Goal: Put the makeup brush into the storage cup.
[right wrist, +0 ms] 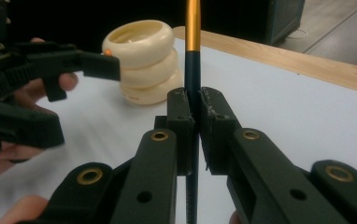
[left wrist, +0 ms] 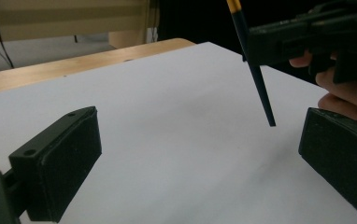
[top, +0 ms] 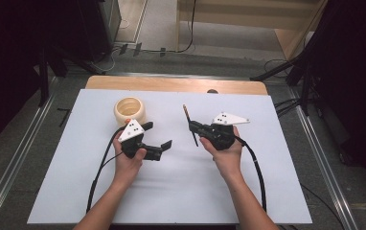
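Cream-coloured holder (top: pixel 129 111), built like three stacked rings with an open mouth, stands upright at the far left of the white table (top: pixel 66 191); its position just beyond the left gripper suggests it is the receptacle meant for the stick. Next to the right, the left gripper (top: pixel 158 136) is carried in the person's left hand (top: pixel 126 160) with its jaws spread wide and nothing between them; in the left gripper view the two black pads (left wrist: pixel 69 168) stand well apart over bare table, apparently kept ready to receive or steady the stick. Between the two grippers hangs the pencil-like stick (top: pixel 190 125), dark along its lower length and orange-yellow toward its upper end. It is tilted, lower tip pointing down at the table and seemingly just clear of the surface, as the left gripper view shows (left wrist: pixel 256 70). Farthest right, the right gripper (top: pixel 194 127), in the right hand (top: pixel 226 151), is clamped on the stick: the right gripper view shows both jaws pressed against the dark shaft (right wrist: pixel 192 74) about midway, the orange end rising beyond them. The mid-shaft hold likely leaves either end free for insertion. The stick thus sits inside the right jaws, near but outside the left ones, and apart from the holder (right wrist: pixel 144 60).
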A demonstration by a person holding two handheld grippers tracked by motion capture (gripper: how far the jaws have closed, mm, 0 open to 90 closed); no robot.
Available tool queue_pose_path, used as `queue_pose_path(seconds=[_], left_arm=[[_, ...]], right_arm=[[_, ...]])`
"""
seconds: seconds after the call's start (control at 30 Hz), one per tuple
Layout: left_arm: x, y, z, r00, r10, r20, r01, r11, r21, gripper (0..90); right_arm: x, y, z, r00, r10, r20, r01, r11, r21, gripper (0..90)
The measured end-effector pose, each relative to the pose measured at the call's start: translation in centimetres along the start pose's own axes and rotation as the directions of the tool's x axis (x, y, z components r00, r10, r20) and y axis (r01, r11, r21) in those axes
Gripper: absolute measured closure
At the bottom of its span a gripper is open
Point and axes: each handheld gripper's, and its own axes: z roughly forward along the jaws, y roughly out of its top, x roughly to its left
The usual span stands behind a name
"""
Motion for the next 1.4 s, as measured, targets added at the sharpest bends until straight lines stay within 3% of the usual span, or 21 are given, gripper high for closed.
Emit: queue_pose_path(seconds=[0.13,0.27,0.4,0.6,0.77,0.93,1.07,1.13,1.23,1.4], left_arm=[[-0.9,0.0,0.2,0.9994,0.007,0.034,-0.007,1.0000,0.004,0.0],[-1.7,0.0,0.6,0.9990,0.000,0.046,0.000,1.0000,0.004,4.3],[-2.5,-0.3,1.0,0.9975,0.019,0.068,-0.021,0.9994,0.027,5.8],[-3.6,-0.7,1.6,0.9981,0.016,0.059,-0.018,0.9990,0.040,14.1],[-4.7,-1.0,1.9,0.9963,0.020,0.084,-0.025,0.9983,0.052,16.7],[-5.2,-0.8,2.0,0.9945,-0.006,0.105,0.001,0.9991,0.042,24.0],[-5.2,-0.7,1.9,0.9937,-0.023,0.110,0.019,0.9991,0.037,32.0],[-5.4,-0.6,1.7,0.9963,-0.003,0.086,0.000,0.9995,0.031,42.1],[-5.5,-0.5,1.6,0.9940,-0.002,0.109,0.000,0.9997,0.024,48.2],[-5.8,-0.5,1.7,0.9910,-0.036,0.129,0.029,0.9981,0.055,53.4]], right_arm=[[0.5,-0.2,-0.5,0.9994,0.021,-0.027,-0.022,0.999,-0.044,84.2],[0.9,-0.3,-0.8,0.9995,0.011,-0.028,-0.013,0.999,-0.048,84.2],[1.3,-0.4,-1.1,0.9994,0.019,-0.030,-0.021,0.998,-0.064,84.2],[2.0,-0.8,-1.0,0.9986,0.035,-0.040,-0.039,0.995,-0.087,84.2],[2.6,-0.9,-1.2,0.9971,0.046,-0.060,-0.052,0.993,-0.109,84.2],[3.3,-0.8,-1.3,0.9946,0.051,-0.091,-0.063,0.989,-0.131,84.2],[3.7,-0.9,-1.2,0.9952,0.033,-0.092,-0.045,0.990,-0.132,84.2],[3.9,-1.0,-1.1,0.9950,0.029,-0.095,-0.042,0.990,-0.138,84.2],[4.3,-1.2,-1.1,0.9960,0.019,-0.087,-0.031,0.989,-0.143,84.2],[4.7,-1.2,-1.2,0.9947,0.026,-0.100,-0.042,0.986,-0.162,84.2]])
